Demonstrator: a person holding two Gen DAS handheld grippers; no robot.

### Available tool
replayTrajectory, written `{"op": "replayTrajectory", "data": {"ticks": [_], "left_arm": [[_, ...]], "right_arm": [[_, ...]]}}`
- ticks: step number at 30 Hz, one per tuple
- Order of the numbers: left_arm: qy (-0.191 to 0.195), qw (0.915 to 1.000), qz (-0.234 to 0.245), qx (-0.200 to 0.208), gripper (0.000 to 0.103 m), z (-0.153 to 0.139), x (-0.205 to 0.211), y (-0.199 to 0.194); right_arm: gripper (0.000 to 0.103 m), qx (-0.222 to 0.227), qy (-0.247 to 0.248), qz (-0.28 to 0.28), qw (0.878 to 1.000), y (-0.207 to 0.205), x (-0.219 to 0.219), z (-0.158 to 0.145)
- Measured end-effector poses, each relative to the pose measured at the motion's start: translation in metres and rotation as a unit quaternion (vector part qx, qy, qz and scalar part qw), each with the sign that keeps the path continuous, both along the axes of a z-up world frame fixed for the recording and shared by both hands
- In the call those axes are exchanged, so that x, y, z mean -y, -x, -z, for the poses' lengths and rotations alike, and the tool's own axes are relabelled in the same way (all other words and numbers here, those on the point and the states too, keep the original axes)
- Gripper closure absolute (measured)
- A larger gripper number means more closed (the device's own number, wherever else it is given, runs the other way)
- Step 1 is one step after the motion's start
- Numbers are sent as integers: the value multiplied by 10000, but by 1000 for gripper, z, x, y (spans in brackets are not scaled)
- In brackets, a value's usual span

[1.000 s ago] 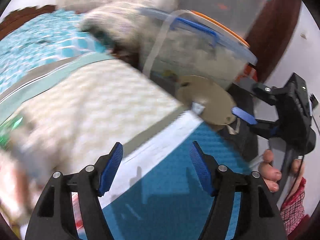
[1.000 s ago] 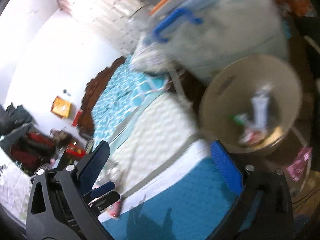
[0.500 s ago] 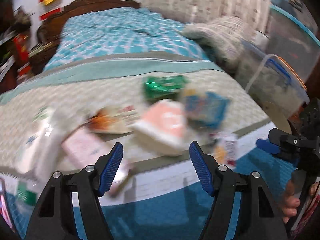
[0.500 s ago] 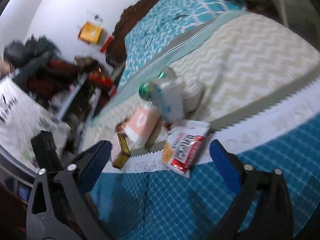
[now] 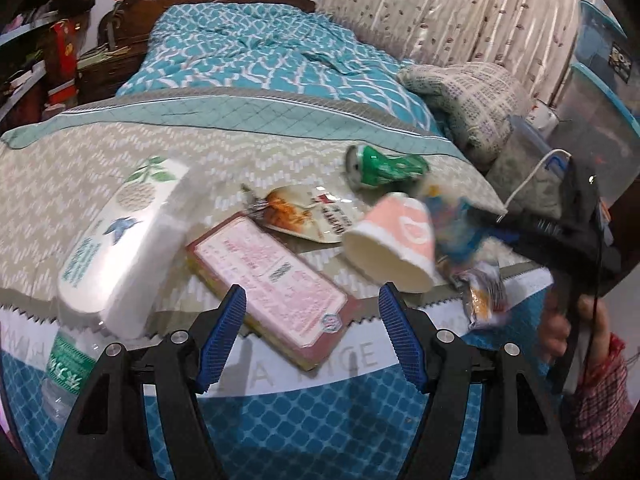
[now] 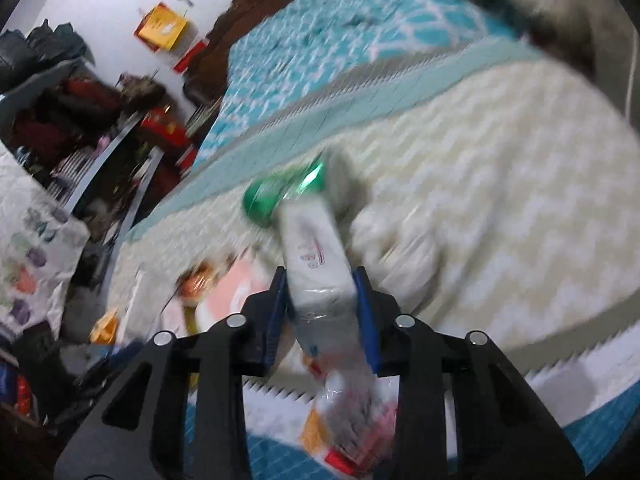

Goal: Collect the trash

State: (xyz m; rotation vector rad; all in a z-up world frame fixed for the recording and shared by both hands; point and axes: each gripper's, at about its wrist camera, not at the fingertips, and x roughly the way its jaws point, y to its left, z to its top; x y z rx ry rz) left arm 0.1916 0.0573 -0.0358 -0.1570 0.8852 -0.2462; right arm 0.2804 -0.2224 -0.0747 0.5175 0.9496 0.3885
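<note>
Both views have swung from the bin to the litter on the bed (image 5: 280, 148). Right gripper (image 6: 322, 304) has just been closing and now clamps a white packet (image 6: 316, 260) (blurred, print unreadable), in front of the green can (image 6: 276, 196). Left gripper (image 5: 312, 336) hangs angled down, jaws apart and empty, over the pink box (image 5: 272, 280) beside the paper cup (image 5: 392, 240).

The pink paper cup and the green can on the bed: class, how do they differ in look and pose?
The pink paper cup is whole and smooth; the green can is crushed and shiny. The cup's open mouth faces the left wrist camera; the can shows its closed silver end. The cup lies nearer the bed's edge, the can farther back. Both lie on their sides on the bedspread.
</note>
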Motion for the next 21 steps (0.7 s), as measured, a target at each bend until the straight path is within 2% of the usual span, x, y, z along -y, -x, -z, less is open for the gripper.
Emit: {"op": "replayTrajectory", "data": {"ticks": [3, 6, 8, 9, 10, 11, 12, 17, 19, 21], "left_arm": [[175, 9997, 197, 15, 37, -3, 8, -1], [331, 9987, 391, -67, 37, -1, 17, -3], [371, 9982, 459, -107, 37, 0, 24, -4], [378, 9980, 492, -124, 37, 1, 28, -4], [377, 9978, 526, -138, 37, 1, 32, -4], [371, 9976, 571, -157, 37, 2, 36, -3], [361, 9973, 610, -166, 37, 2, 40, -3], [274, 9959, 854, -156, 37, -1, 63, 5], [213, 9951, 960, -141, 32, -2, 74, 8], [79, 9939, 1090, -111, 27, 0, 91, 14]], "right_arm": [[70, 99, -298, -303, 9991, 38, -17, -1], [69, -63, -592, -593, 9965, 80, -32, 9], [67, -111, -554, -705, 9959, 100, -37, 14], [60, -110, -542, -738, 9957, 109, -39, 16], [48, -118, -552, -763, 9955, 115, -38, 18], [23, -98, -549, -733, 9957, 120, -36, 19], [17, 3, -543, -630, 9965, 126, -31, 17], [18, 585, -247, -133, 9979, 138, 2, -5], [20, 608, -262, 208, 9976, 132, 23, -7], [26, 545, -304, 460, 9970, 122, 41, -5]]}}
